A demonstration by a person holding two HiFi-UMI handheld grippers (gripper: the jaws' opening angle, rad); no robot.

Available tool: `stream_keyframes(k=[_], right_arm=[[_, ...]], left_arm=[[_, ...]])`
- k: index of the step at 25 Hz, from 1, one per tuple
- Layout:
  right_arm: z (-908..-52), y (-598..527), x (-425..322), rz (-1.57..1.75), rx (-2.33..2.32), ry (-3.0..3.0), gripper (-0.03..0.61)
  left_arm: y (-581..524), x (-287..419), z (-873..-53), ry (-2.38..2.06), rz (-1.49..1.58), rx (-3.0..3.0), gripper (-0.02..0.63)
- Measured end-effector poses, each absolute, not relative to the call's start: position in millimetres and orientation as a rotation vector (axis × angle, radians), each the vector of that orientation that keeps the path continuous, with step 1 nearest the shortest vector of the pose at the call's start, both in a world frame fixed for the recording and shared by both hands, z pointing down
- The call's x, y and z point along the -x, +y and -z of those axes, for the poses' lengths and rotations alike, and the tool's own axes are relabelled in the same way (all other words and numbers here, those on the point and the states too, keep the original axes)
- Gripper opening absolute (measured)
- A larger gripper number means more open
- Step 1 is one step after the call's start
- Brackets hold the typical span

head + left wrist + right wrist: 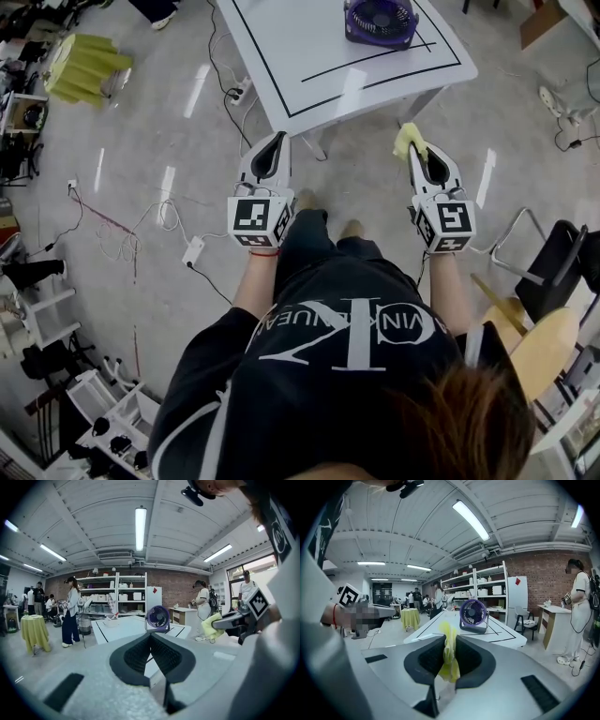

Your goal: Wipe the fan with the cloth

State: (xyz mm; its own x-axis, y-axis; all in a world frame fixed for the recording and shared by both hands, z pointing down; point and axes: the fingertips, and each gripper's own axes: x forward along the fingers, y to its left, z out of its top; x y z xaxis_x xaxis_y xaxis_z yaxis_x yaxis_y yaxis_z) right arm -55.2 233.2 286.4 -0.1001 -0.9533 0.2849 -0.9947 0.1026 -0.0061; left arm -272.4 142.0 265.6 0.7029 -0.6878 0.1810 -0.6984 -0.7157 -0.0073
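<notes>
A small purple fan (381, 21) stands upright on the white table (281, 66), seen ahead in both gripper views: fan (157, 617), fan (473, 613). My right gripper (415, 150) is shut on a yellow cloth (409, 141), which hangs pinched between its jaws in the right gripper view, cloth (449, 652). My left gripper (275, 142) is shut with nothing in it, jaws pressed together (150, 636). Both grippers are held short of the table's near edge, apart from the fan.
Cables and a power strip (194, 250) lie on the floor left of me. A chair (551, 272) stands at the right, a yellow-draped table (82, 67) far left. People stand by shelves (123, 595) in the background.
</notes>
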Motion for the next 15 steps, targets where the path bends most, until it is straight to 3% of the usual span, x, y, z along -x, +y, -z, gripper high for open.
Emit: stream_keyframes(k=[15], right_arm=[[-283, 120, 49, -0.326, -2.076, -2.04, 0.044]], left_arm=[[5, 225, -264, -0.868, -0.297, -2.944, 0.011]])
